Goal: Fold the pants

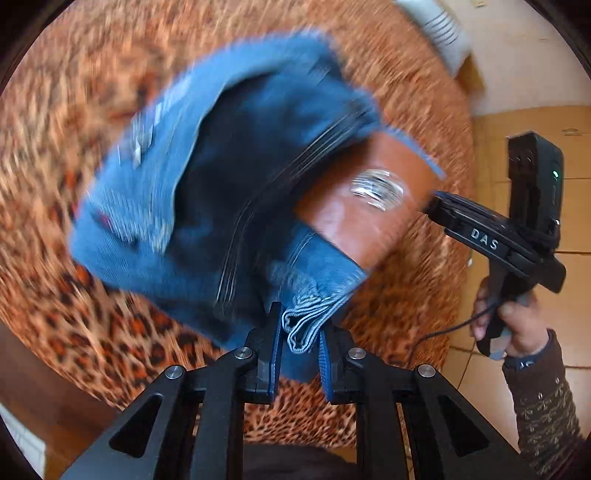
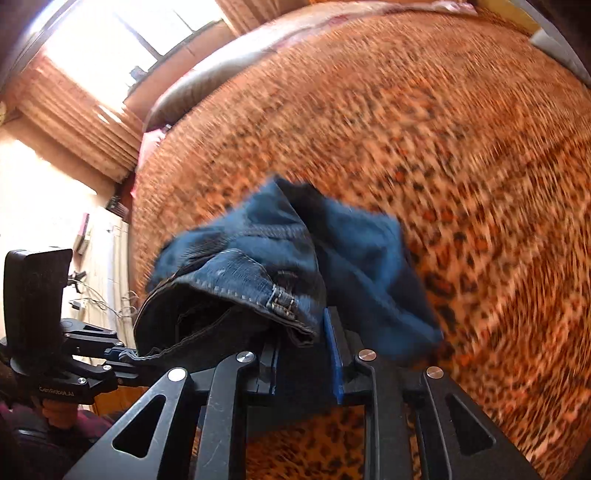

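Observation:
Blue denim pants (image 1: 221, 184) hang bunched over a leopard-print bedspread (image 1: 66, 110). A brown leather patch (image 1: 354, 229) with a silver label shows at the waistband. In the left wrist view my left gripper (image 1: 301, 321) is shut on a folded denim edge. My right gripper (image 1: 434, 203) comes in from the right, its tip at the waistband beside the patch. In the right wrist view the pants (image 2: 354, 251) droop from my right gripper (image 2: 301, 330), shut on a stitched waistband corner. My left gripper (image 2: 129, 356) holds the dark edge at lower left. Both views are motion-blurred.
The bedspread (image 2: 461, 129) covers a wide bed. Grey pillows (image 2: 184, 92) lie at its far edge under a bright window (image 2: 110, 33) with curtains. Tiled floor (image 1: 535, 92) runs beside the bed, with cables (image 2: 96, 295) on it. A person's hand (image 1: 517, 325) holds the right gripper's handle.

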